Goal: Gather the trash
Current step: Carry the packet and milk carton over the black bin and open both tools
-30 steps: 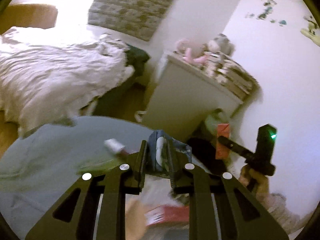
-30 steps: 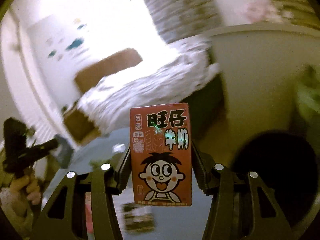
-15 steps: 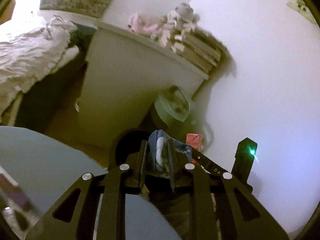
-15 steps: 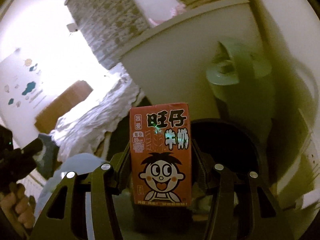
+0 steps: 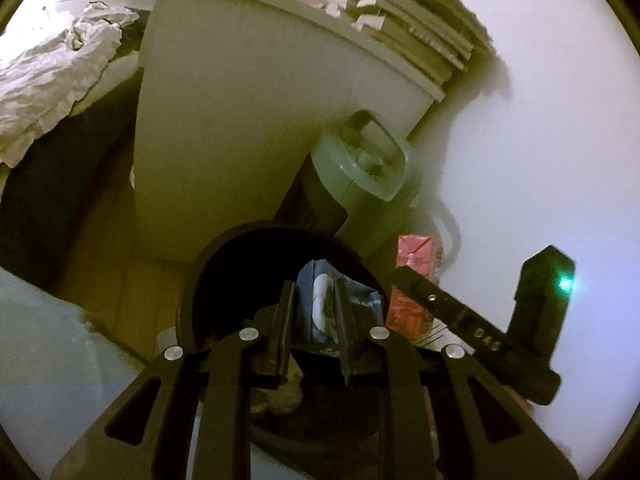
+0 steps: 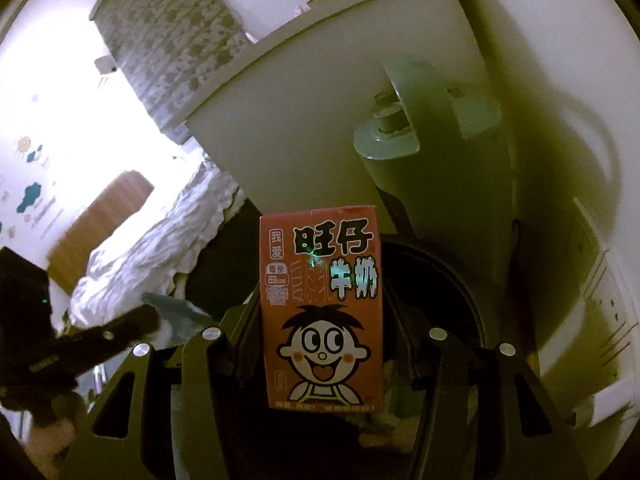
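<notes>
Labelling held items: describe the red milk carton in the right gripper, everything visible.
The red rectangular paper milk carton is clamped upright between the right gripper fingers, one pad on each narrow side. Its front shows black Chinese characters and a wide-eyed cartoon boy. It looks intact, undented. It hangs at the round black trash bin, beside the white cabinet.

Both tools, formerly facing the bed, now above the black bin (image 5: 224, 264) beside the white cabinet (image 5: 240, 128).
</notes>
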`<state>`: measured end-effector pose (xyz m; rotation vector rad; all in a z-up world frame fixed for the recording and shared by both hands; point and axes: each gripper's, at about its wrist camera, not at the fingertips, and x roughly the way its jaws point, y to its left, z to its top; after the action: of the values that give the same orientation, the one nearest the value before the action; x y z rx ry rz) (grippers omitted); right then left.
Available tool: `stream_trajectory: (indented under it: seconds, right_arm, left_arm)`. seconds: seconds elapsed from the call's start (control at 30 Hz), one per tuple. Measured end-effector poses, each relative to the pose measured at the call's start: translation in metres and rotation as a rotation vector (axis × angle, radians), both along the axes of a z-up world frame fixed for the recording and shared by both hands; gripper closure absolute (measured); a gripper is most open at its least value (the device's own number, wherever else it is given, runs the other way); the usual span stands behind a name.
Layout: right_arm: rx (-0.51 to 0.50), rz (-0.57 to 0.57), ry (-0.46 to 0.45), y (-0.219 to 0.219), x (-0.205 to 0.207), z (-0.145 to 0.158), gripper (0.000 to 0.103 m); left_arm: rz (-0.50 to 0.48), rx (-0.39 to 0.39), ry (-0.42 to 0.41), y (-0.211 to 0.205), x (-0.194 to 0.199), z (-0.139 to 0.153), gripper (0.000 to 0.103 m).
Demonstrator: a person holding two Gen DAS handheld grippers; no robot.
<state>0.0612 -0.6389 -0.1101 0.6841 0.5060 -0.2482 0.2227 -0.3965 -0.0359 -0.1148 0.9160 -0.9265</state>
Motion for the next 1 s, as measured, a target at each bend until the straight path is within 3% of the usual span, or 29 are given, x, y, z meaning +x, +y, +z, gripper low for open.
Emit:
stream_trajectory:
  seconds: [0.37, 1.0]
  right_arm:
    - [0.023, -0.001, 0.009, 0.003, 0.006, 0.001, 0.049]
    - [0.040, -0.006, 0.009, 0.004, 0.010, 0.001, 0.047]
  left_arm:
    - [-0.011, 0.052, 0.029, -0.013, 0.006, -0.023, 0.083]
    - [-0.018, 0.094, 0.028, -0.025, 0.007, -0.027, 0.078]
